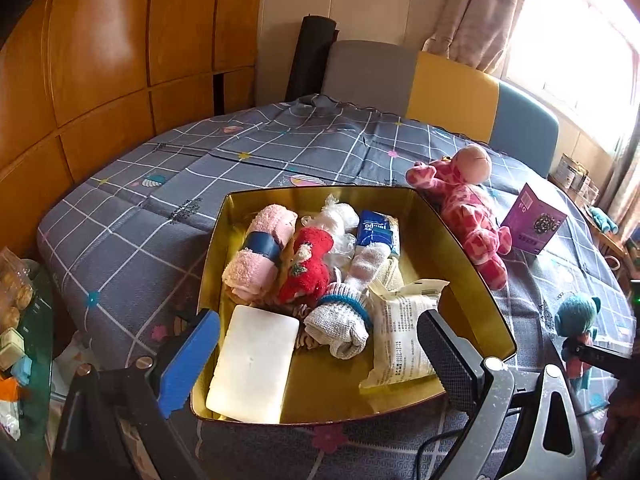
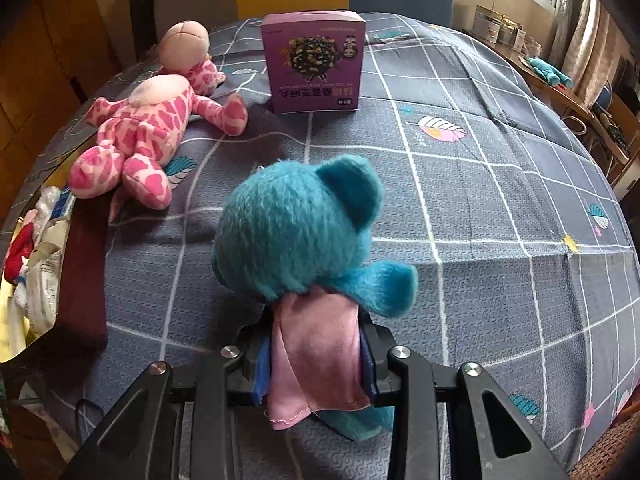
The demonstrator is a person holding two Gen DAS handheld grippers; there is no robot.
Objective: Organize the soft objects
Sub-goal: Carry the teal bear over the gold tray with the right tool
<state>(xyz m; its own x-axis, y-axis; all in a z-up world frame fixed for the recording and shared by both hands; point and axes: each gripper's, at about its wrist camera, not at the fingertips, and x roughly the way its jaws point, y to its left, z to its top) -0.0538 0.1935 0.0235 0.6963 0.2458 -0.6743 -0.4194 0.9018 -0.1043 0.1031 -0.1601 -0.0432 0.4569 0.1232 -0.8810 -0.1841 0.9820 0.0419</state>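
Fingers of the right gripper [image 2: 316, 364] pinch a fluffy teal teddy bear with a pink satin cape [image 2: 308, 248]. They squeeze the bear around its middle, one on each side, and the pink cape hangs down between them. The bear's round head and one small arm stick out in front, above the grey checked cloth [image 2: 480, 208] that covers the worktop. From the left wrist view the same bear [image 1: 576, 316] shows at the far right edge, off to the side of the tin and apart from it.

Fingers of the left gripper [image 1: 316, 364] stand wide apart with nothing between them. One has a blue pad [image 1: 188, 360] and the other a dark bumpy pad [image 1: 448, 360]. They hang over the near end of a shiny gold metal tin [image 1: 216, 240].

Inside the tin lie a rolled pink towel with a blue band [image 1: 260, 256], a fuzzy red sock [image 1: 308, 268], a crinkly clear plastic bag [image 1: 340, 216], a blue pack of tissues [image 1: 376, 232], a white rolled sock with a teal cuff [image 1: 340, 320], a white paper packet with small print [image 1: 404, 332] and a white foam block [image 1: 252, 364].

A pink spotted plush giraffe [image 2: 148, 132] lies on the cloth just beside the tin's far right side. A purple cardboard box with a flower picture [image 2: 316, 60] stands upright near the giraffe.
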